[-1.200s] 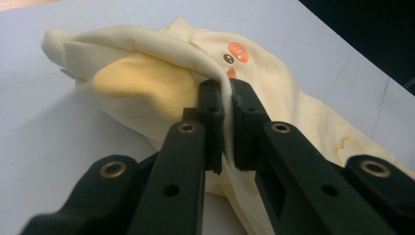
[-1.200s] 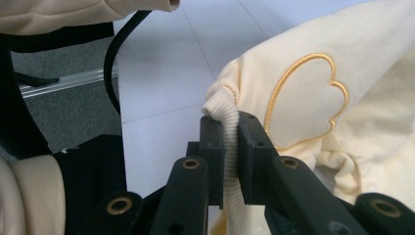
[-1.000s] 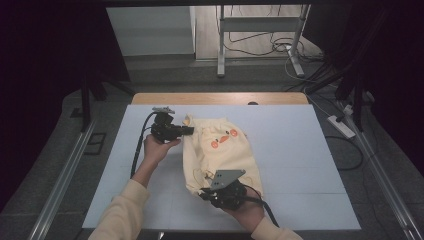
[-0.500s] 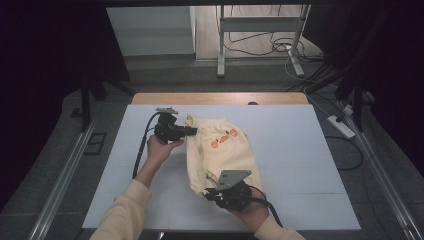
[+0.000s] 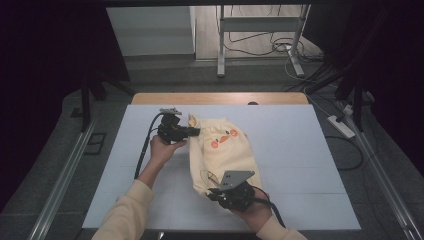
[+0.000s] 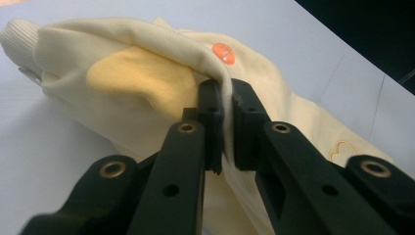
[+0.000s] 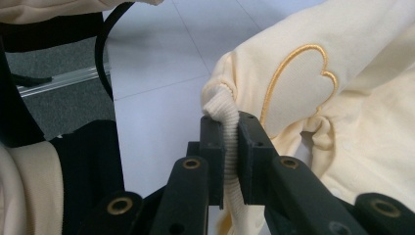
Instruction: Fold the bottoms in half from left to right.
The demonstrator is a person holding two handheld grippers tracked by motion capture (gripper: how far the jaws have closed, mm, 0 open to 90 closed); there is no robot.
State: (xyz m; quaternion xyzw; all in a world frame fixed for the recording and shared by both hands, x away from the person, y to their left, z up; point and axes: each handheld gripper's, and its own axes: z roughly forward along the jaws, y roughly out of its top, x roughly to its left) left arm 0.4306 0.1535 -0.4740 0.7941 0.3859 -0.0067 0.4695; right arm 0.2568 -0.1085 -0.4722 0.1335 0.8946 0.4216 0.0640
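A cream-yellow garment (image 5: 222,150) with orange marks lies bunched on the white table (image 5: 310,150). My left gripper (image 5: 195,131) is at its far left edge, shut on a fold of the cloth (image 6: 215,78). My right gripper (image 5: 215,192) is at the garment's near end, shut on a ribbed cuff (image 7: 226,127). An embroidered yellow outline (image 7: 298,73) shows on the garment beside that cuff. An orange patch (image 6: 222,51) sits just beyond the left gripper's jaws.
Black cables trail from both grippers across the table. A wooden strip (image 5: 220,98) runs along the far table edge. Metal rails (image 5: 60,175) flank the table. A stand (image 5: 260,35), floor cables and a power strip (image 5: 341,126) lie beyond.
My right gripper has drifted slightly right and nearer with the cuff. The garment has stretched a little longer. My left gripper has hardly moved.
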